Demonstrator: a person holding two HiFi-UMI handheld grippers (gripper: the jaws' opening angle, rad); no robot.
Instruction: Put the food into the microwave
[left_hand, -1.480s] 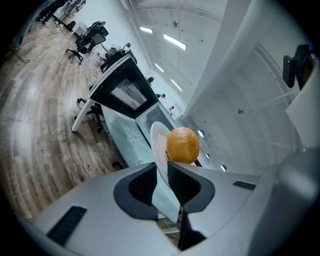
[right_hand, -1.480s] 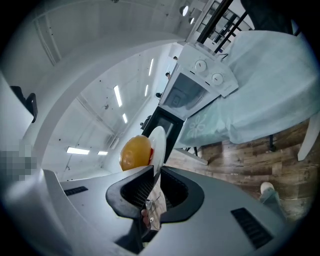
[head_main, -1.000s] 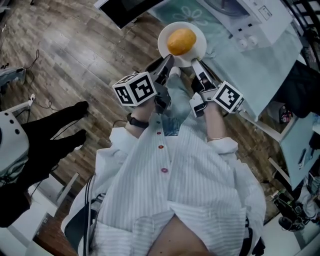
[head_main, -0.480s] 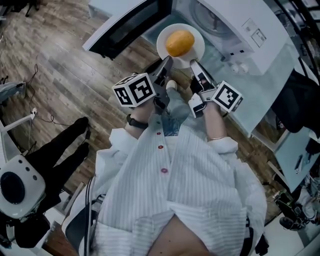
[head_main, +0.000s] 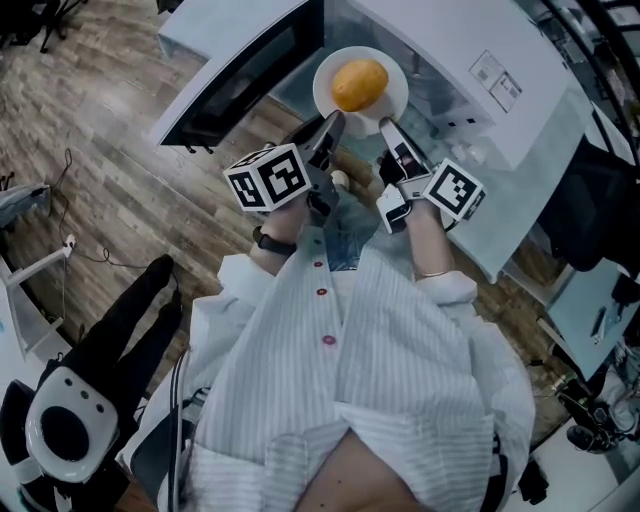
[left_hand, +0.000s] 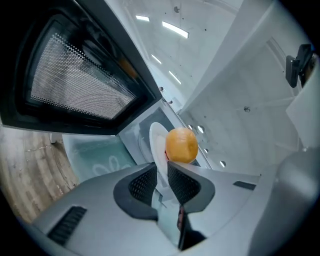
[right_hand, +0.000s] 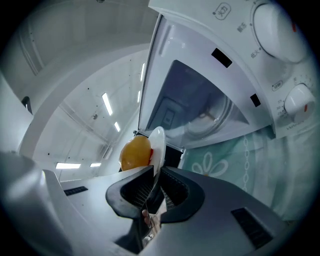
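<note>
A round orange piece of food (head_main: 360, 84) lies on a white plate (head_main: 392, 100), held up in front of the white microwave (head_main: 500, 90). The microwave's dark-glass door (head_main: 250, 80) hangs open to the left. My left gripper (head_main: 330, 128) is shut on the plate's near left rim and my right gripper (head_main: 388, 130) on its near right rim. In the left gripper view the plate (left_hand: 155, 145) stands edge-on between the pads, with the food (left_hand: 181, 145) beside it. The right gripper view shows the plate (right_hand: 158, 142), the food (right_hand: 135, 154) and the open oven chamber (right_hand: 200, 112) behind.
The microwave stands on a pale green flowered cloth (right_hand: 240, 160); its control knobs (right_hand: 299, 100) are to the right of the opening. A person's dark trouser legs (head_main: 130, 320) and a white round device (head_main: 60, 430) are on the wooden floor at left.
Both grippers have carried the plate toward the microwave. The open door and the oven front have come closer around the plate. The grip on the plate is unchanged.
</note>
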